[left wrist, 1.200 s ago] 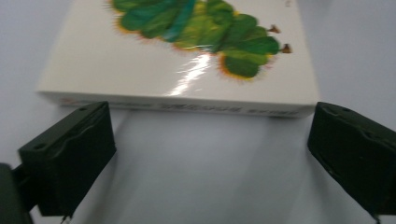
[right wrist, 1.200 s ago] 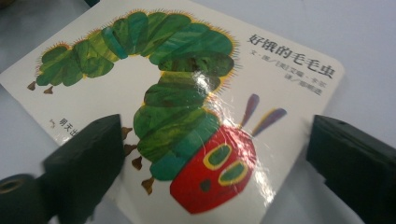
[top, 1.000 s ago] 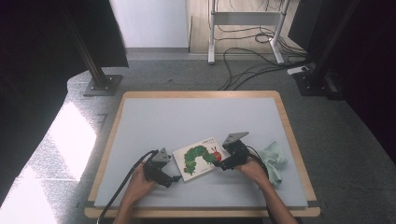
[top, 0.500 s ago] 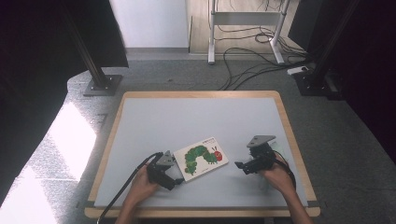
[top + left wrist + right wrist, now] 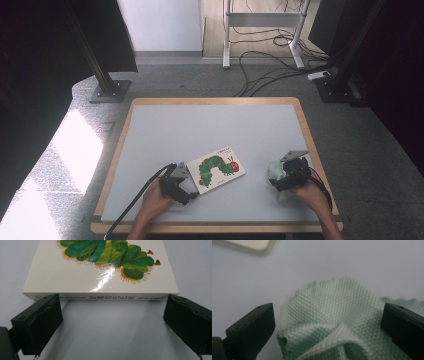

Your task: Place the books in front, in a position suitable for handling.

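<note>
Two grippers sit near my edge of the table [image 5: 150,125], both spread wide and holding nothing. What has changed over the last second is on the right: the right gripper [image 5: 289,176] was up against the book's red-headed end, and it has since pulled away toward 3 o'clock and settled over the crumpled pale green cloth [image 5: 275,171]. I read that as the book being left alone for now and the cloth becoming the next thing to pick up. In the right gripper view the cloth [image 5: 332,325] bunches between the two parted jaws, reaching close to the left one without being pinched. The left gripper [image 5: 181,184] has stayed put; in the left gripper view its jaws stand open just short of the book's spine [image 5: 110,297], one near each end. The book [image 5: 218,167] lies flat at 1 o'clock from that gripper, between the two hands, well apart from the cloth.
</note>
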`<act>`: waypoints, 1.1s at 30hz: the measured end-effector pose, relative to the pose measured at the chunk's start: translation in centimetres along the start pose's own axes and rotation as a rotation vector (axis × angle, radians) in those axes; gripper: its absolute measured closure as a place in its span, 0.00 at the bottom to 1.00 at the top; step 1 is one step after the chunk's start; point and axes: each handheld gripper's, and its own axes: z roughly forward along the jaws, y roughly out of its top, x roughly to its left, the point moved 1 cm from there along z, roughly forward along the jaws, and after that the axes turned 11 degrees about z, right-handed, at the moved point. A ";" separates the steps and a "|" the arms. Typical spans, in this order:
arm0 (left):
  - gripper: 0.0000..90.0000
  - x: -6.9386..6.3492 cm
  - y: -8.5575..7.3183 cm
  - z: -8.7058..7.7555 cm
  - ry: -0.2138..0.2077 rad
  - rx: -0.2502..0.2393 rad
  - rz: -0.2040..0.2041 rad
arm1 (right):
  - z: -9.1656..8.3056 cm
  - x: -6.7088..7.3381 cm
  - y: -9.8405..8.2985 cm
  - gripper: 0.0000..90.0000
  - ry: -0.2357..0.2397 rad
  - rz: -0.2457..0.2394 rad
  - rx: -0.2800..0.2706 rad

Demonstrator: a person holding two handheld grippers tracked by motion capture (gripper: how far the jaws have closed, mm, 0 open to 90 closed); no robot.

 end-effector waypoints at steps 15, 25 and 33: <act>0.02 0.0 0.0 0.0 0.002 0.000 0.000 | -0.3 -1.6 -1.9 0.77 0.013 0.100 -0.044; 0.02 0.0 0.0 0.0 0.003 0.001 -0.004 | -1.8 0.6 0.6 0.85 0.064 0.058 -0.116; 0.02 0.0 0.0 0.0 0.003 0.001 -0.005 | -1.8 3.0 3.5 0.85 0.126 0.007 -0.151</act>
